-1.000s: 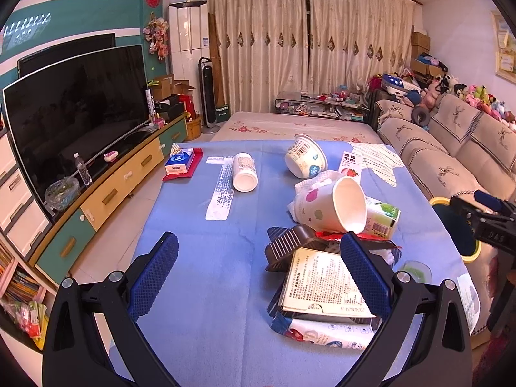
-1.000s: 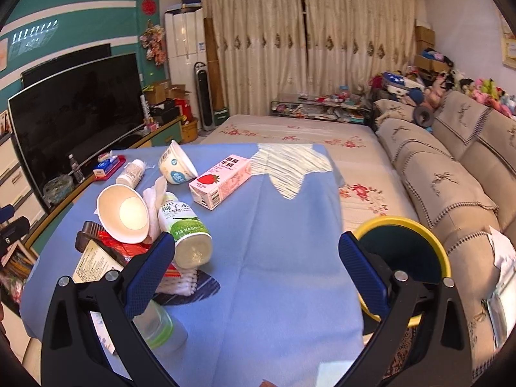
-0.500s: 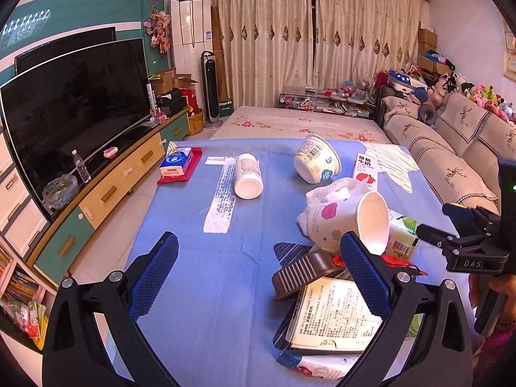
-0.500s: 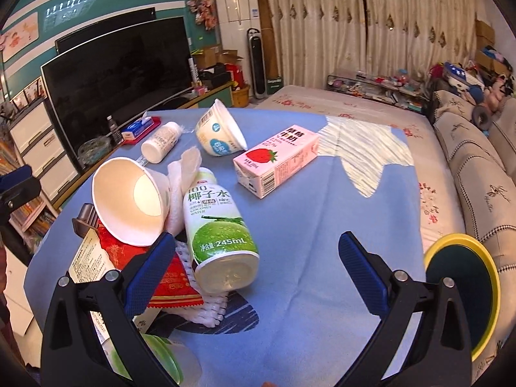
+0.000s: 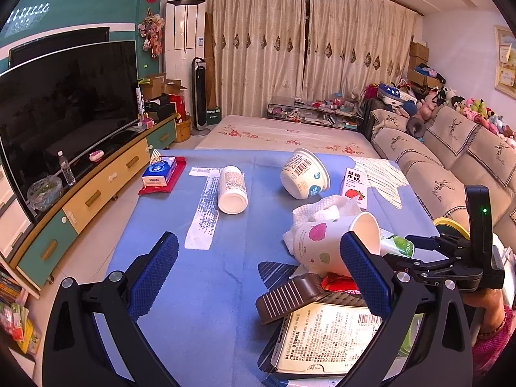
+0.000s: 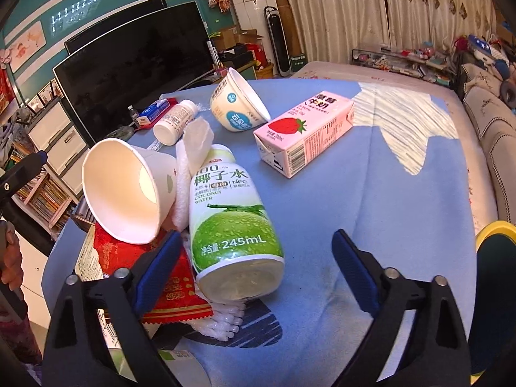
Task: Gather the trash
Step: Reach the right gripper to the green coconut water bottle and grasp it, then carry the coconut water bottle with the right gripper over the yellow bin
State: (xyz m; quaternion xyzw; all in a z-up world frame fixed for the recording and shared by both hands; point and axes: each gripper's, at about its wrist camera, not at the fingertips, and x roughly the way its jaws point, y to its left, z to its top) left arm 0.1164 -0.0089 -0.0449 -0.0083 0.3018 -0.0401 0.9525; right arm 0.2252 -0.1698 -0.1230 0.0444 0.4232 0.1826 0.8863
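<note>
The coconut water bottle [image 6: 230,222] lies on its side on the blue tablecloth [image 6: 403,213], near the front edge of the trash pile. Its long way runs from front to back in the right wrist view: flat bottom toward the camera, neck end pointing away toward the TV side, tipped a bit to the left. Its far end leans on a crumpled white tissue [image 6: 193,148].

The right gripper [image 6: 254,258] is open and its jaws have just been closing a little. The bottle's bottom end sits between the blue fingers [image 6: 156,267], closer to the left one, w/ a gap on the right. The pads don't press it.

A paper cup [image 6: 129,190] lies on its side just left of the bottle, mouth facing the camera. A pink strawberry milk carton [image 6: 306,132] lies behind the bottle, apart from it. A red wrapper [image 6: 129,258] is under the cup.

The left gripper [image 5: 258,274] is open w/ nothing between its fingers, above the blue cloth & next to the pile.
</note>
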